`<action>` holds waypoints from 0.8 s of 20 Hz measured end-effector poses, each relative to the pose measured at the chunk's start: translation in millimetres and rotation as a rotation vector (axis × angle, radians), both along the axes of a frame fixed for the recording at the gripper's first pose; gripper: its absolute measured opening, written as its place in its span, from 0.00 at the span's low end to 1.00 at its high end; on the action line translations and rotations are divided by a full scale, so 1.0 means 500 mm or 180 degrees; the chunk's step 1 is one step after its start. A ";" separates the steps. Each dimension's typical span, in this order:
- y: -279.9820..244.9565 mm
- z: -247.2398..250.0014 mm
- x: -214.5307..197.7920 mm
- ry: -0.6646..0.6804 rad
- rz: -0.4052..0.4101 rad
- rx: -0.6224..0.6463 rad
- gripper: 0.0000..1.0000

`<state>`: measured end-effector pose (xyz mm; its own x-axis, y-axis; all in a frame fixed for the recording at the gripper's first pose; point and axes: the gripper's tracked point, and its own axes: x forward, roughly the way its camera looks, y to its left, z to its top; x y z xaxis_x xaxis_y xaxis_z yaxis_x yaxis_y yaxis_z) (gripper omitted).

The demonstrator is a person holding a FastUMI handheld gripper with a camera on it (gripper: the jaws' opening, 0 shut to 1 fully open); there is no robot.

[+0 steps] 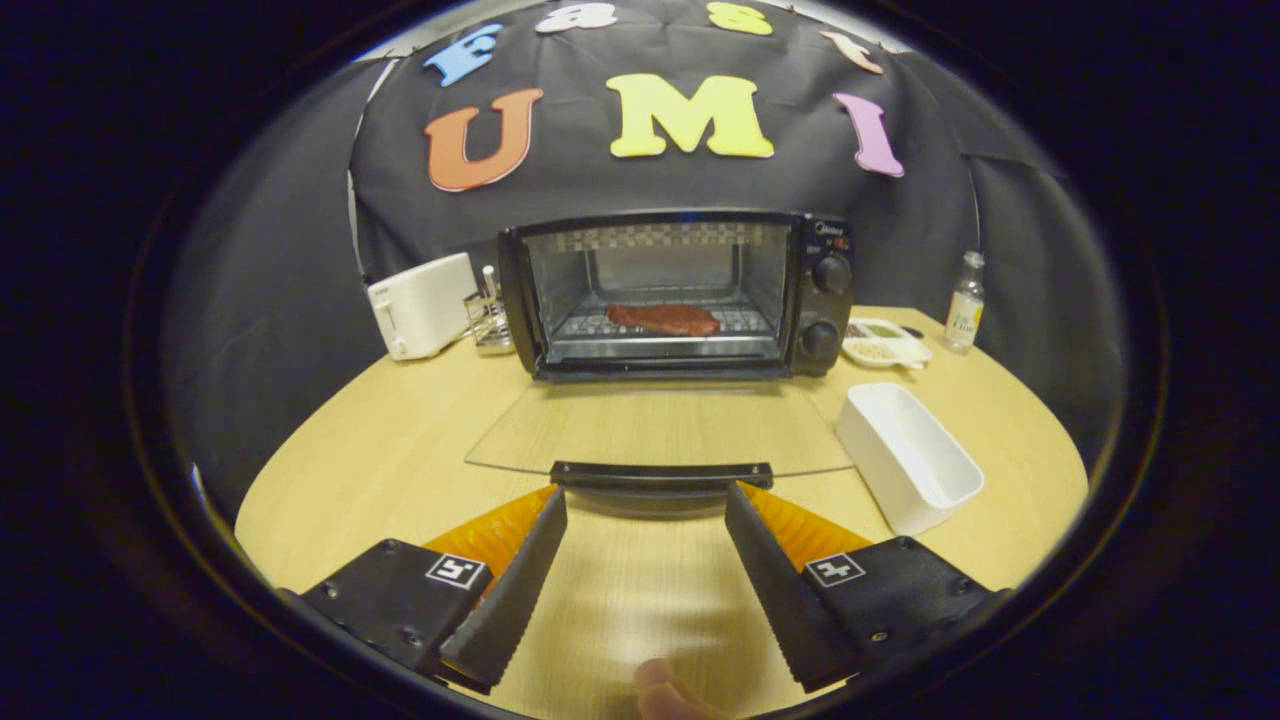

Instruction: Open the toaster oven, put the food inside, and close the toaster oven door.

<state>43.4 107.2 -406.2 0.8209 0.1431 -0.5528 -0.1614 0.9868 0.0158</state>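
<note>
The tongs [645, 500] stand spread and empty just short of the handle [661, 474] of the lowered door [660, 428], the meat [662, 319] already on the oven [678, 293] rack, so lifting the door shut looks next.

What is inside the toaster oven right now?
A reddish slab of food lies on the wire rack inside the toaster oven. Its glass door lies folded down flat, handle just ahead of the open, empty gripper.
</note>
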 end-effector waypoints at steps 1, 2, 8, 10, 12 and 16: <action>0.005 -0.014 0.001 0.0065 0.0009 0.0005 1.00; 0.008 -0.026 0.005 0.0124 0.0010 -0.0003 1.00; 0.007 -0.085 0.034 0.0266 -0.0092 -0.0028 1.00; 0.005 -0.077 0.045 0.0211 -0.0081 -0.0060 1.00; -0.004 -0.080 0.048 0.0229 -0.0120 -0.0054 1.00; -0.011 -0.058 0.059 0.0101 -0.0115 -0.0154 1.00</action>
